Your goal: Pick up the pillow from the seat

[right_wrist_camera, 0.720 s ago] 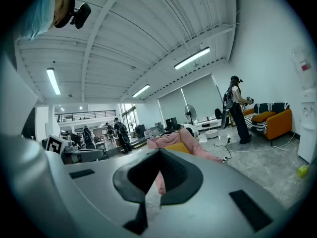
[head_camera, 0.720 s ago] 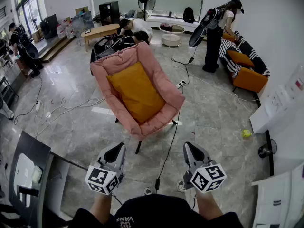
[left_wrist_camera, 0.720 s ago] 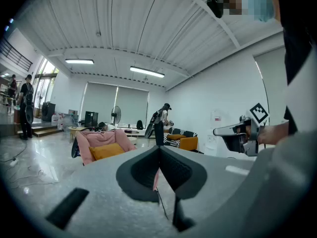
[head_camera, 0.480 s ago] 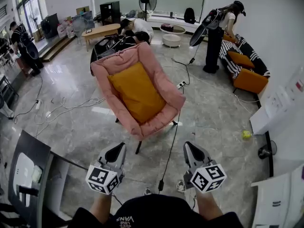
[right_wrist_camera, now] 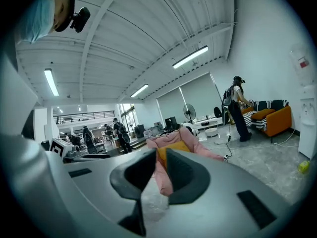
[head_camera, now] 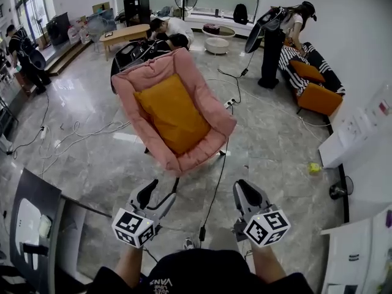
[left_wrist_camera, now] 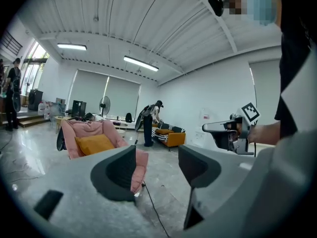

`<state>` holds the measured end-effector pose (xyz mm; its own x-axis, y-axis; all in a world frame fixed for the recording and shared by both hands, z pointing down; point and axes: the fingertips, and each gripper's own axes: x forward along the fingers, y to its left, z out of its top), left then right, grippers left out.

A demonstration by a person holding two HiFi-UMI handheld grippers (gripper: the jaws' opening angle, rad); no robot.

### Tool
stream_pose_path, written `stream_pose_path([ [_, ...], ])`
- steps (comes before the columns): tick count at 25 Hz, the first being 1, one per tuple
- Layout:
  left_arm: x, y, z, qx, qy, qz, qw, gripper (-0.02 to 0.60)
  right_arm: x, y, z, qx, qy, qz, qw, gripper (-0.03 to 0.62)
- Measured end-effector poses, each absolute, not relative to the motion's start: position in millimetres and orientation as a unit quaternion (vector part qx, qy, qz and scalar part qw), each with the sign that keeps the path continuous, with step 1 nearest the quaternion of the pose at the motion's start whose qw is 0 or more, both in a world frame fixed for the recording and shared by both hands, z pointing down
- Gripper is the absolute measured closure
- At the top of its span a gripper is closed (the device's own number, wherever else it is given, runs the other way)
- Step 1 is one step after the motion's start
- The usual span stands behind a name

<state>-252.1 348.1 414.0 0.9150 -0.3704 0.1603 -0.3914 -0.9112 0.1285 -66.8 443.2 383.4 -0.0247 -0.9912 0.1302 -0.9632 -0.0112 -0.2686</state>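
An orange pillow [head_camera: 173, 114] lies on the seat of a pink padded chair [head_camera: 205, 97] on the grey floor ahead of me. Both grippers are held low in front of my body, well short of the chair. The left gripper [head_camera: 158, 192] is open with nothing between its jaws; its own view shows the pillow [left_wrist_camera: 94, 144] and the chair [left_wrist_camera: 88, 129] far off past the left jaw. My right gripper [head_camera: 244, 192] is shut and empty. In the right gripper view the jaws [right_wrist_camera: 159, 167] stand almost together, with the pillow [right_wrist_camera: 173, 147] beyond them.
A black cable [head_camera: 215, 192] runs across the floor from the chair toward my feet. People crouch behind the chair [head_camera: 171, 32]. Another person [head_camera: 275, 41] stands by an orange sofa [head_camera: 318, 97]. A white cabinet [head_camera: 355, 143] is at right, a dark table [head_camera: 37, 210] at left.
The left gripper's jaws have opened; earlier they were together. The chair sits slightly higher and further left in the head view. The right gripper is unchanged.
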Motion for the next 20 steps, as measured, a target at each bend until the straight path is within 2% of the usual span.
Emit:
stream_pose_path([
  [2,-247,345,418,0.975,-0.193,0.069,0.084,0.313,-68,440,389,-0.691,0.704,-0.154,0.045,0.412],
  [5,-241,343,424,0.975,-0.189,0.074,0.093,0.291,-63,437,399,-0.694,0.699,-0.166,0.039,0.403],
  [10,-231,322,429,0.971,-0.203,0.079,0.101,0.280,-49,416,406,-0.688,0.703,-0.178,0.038,0.341],
  [20,-169,269,429,0.962,-0.238,0.089,0.105,0.279,21,355,416,-0.665,0.719,-0.199,0.028,0.333],
])
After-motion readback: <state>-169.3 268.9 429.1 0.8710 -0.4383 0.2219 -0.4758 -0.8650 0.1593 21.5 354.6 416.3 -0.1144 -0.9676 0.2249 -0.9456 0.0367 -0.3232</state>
